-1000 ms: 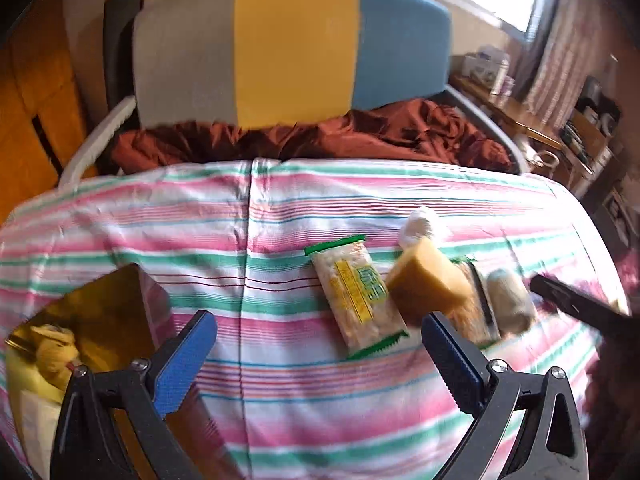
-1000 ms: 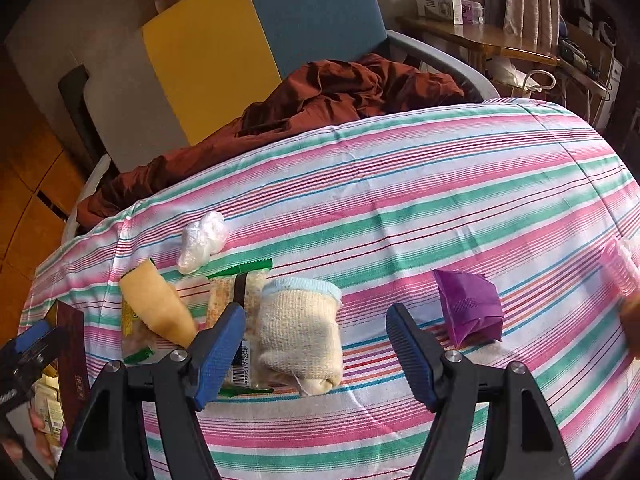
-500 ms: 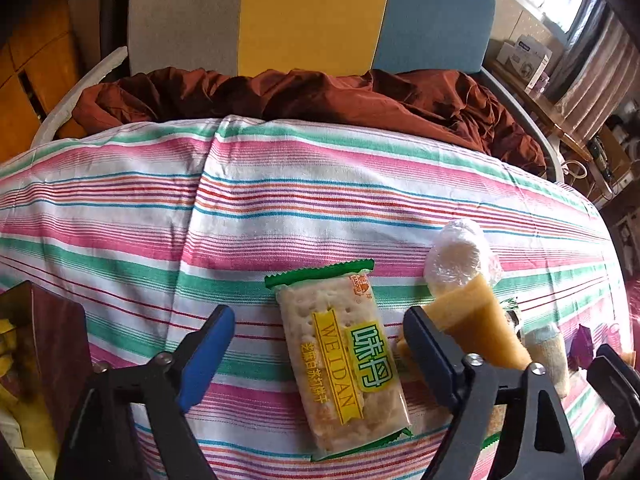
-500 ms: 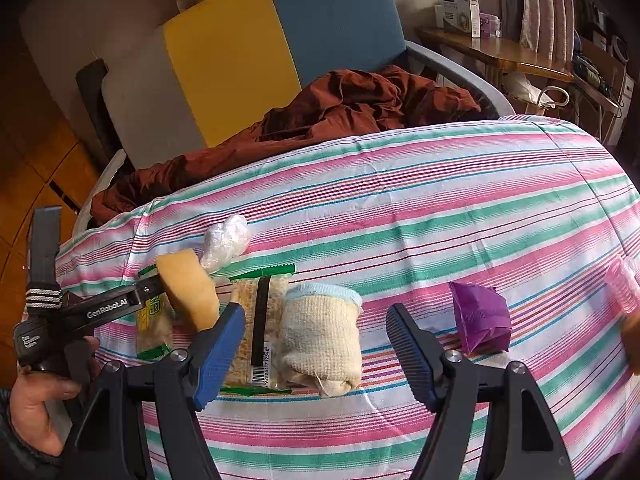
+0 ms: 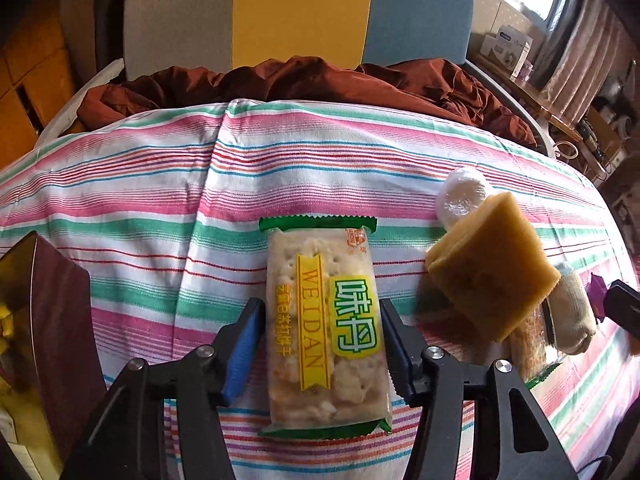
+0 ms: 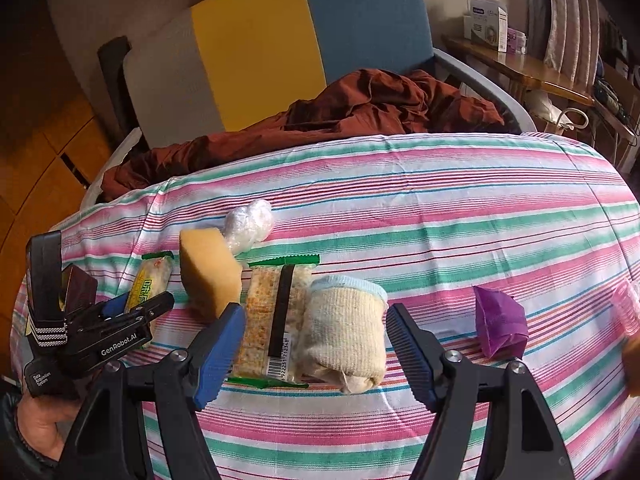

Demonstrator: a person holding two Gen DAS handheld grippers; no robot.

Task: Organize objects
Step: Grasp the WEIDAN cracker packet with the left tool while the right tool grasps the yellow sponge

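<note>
My left gripper (image 5: 322, 340) is closed around a green-edged cracker packet (image 5: 326, 320) marked WEIDAN, lying on the striped tablecloth (image 5: 160, 200); both pads touch its sides. The packet (image 6: 146, 284) and left gripper (image 6: 136, 312) also show in the right wrist view. A yellow sponge (image 5: 492, 276) stands to its right, by a clear plastic-wrapped ball (image 5: 460, 200). My right gripper (image 6: 312, 344) is open and empty, low over a second cracker packet (image 6: 276, 312) and a rolled beige sock (image 6: 346, 328).
A dark brown box (image 5: 48, 328) with yellow contents stands at the left table edge. A purple packet (image 6: 500, 320) and a pink item (image 6: 628, 304) lie to the right. A brown cloth (image 6: 360, 108) lies on the chair behind the table.
My left gripper moved forward and down over the WEIDAN packet and closed from wide open onto its sides. My right gripper hardly moved and stayed open.
</note>
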